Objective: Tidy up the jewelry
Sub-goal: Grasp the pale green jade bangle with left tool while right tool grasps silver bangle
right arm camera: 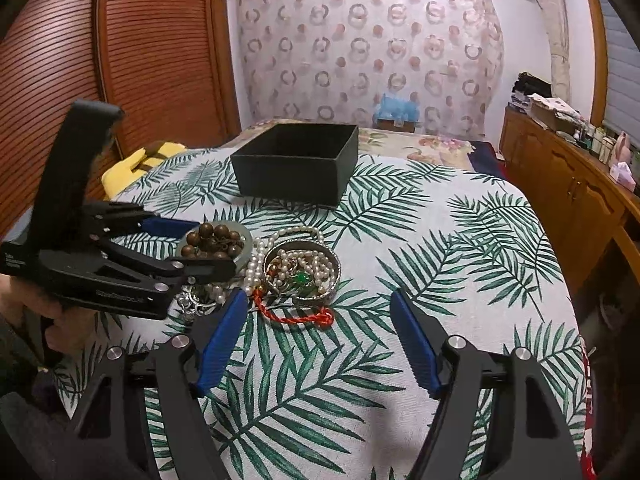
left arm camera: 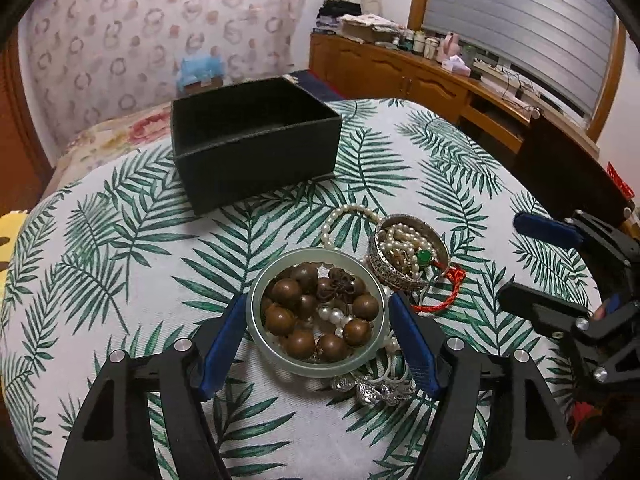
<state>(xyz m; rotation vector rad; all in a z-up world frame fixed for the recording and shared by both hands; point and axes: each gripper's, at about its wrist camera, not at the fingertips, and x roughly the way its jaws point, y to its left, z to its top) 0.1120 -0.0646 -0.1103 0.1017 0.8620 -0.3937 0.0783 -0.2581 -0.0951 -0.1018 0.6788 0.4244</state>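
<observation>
A pile of jewelry lies on the leaf-print cloth. A pale jade bangle [left arm camera: 256, 328] rings brown wooden beads [left arm camera: 286, 292]. My left gripper [left arm camera: 318, 312] is open, its blue fingers on either side of the bangle; whether they touch it I cannot tell. A silver bangle [left arm camera: 384, 270] holds pearls [left arm camera: 394, 240] and a green stone [left arm camera: 424, 256], with a red cord [left arm camera: 452, 284] beside it. A silver ornament [left arm camera: 372, 390] lies near. The black open box [left arm camera: 256, 140] stands behind. My right gripper [right arm camera: 316, 312] is open and empty, just in front of the pile [right arm camera: 300, 268].
The cloth-covered table [right arm camera: 440, 240] ends at a rounded edge to the right. A wooden cabinet [right arm camera: 560, 184] with clutter stands to the right. A bed with floral cover [right arm camera: 420, 144] and a curtain lie behind. A yellow object [right arm camera: 132, 168] lies at the left edge.
</observation>
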